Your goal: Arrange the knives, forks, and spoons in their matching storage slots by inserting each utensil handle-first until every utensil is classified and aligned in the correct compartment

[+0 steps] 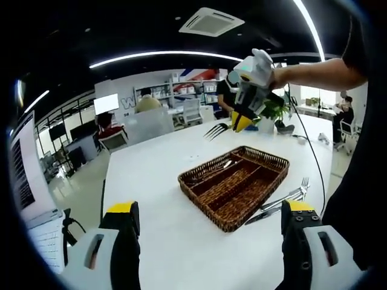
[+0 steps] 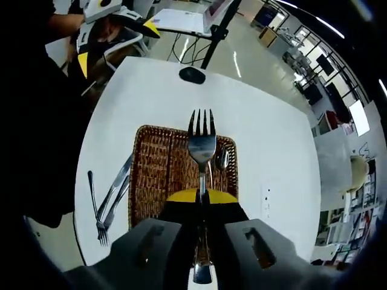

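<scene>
One fork (image 2: 202, 145) is pinched tight in the right gripper (image 2: 201, 208), above the basket (image 2: 151, 175). At 9 o'clock lie maybe two knives (image 2: 118, 187). Left gripper (image 1: 208, 220) gapes wide, holding nothing.

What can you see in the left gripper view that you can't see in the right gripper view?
Left gripper view alone: its own open left gripper low over the white table, office desks, chairs and ceiling lights behind, and the right gripper seen from outside, up in the air.

Right gripper view alone: a close look down the fork clamped in the right gripper, a spoon lying in the basket, and a black mouse at the table's far edge.

Both: the wicker basket and loose cutlery on the table beside it.
</scene>
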`<state>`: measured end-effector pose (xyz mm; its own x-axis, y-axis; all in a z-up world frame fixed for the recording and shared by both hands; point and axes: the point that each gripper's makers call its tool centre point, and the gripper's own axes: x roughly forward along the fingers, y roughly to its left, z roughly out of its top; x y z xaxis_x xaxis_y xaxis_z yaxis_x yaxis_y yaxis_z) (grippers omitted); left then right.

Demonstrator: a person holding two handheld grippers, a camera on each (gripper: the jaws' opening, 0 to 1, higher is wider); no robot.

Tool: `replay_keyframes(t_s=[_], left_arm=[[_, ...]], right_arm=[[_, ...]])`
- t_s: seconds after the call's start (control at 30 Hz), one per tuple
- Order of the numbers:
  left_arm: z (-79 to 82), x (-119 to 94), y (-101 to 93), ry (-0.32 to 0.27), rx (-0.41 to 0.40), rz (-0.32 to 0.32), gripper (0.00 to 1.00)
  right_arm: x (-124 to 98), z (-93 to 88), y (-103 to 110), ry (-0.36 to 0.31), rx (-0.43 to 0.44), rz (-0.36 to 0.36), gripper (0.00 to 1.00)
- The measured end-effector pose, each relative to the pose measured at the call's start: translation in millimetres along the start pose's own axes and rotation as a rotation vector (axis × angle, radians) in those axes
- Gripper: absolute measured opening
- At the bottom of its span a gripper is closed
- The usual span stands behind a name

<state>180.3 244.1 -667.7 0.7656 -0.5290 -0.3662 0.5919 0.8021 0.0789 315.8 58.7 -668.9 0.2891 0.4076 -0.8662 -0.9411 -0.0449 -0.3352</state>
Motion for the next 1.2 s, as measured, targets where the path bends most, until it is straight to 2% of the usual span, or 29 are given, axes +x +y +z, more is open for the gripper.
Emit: replay_keyframes(t_s=[0.43, 0.63, 0.73, 1.0, 1.2], left_arm=[[4.3, 1, 5.5, -0.021, 0.0, 0.01, 0.99], [0.2, -3, 12.9, -0.021, -0.009, 0.025, 0.99], [-2.0, -4, 13.6, -0.013, -0.009, 0.028, 0.99], [-3.9, -2, 15.8, -0.011, -0.02, 0.032, 0.99], [-6.7, 0, 17.0, -0.005, -0.025, 0.028, 0.99]], right_arm=[[9, -4.3, -10, 0.046, 0.004, 0.009, 0.0], [14, -4.9, -9, 0.054, 0.011, 0.019, 0.0], [17, -8.1, -7, 0.065, 0.027, 0.039, 0.0], [28, -19.0, -11, 0.081, 0.039, 0.039, 0.0], [38, -19.8, -10, 0.082, 0.034, 0.052, 0.0]])
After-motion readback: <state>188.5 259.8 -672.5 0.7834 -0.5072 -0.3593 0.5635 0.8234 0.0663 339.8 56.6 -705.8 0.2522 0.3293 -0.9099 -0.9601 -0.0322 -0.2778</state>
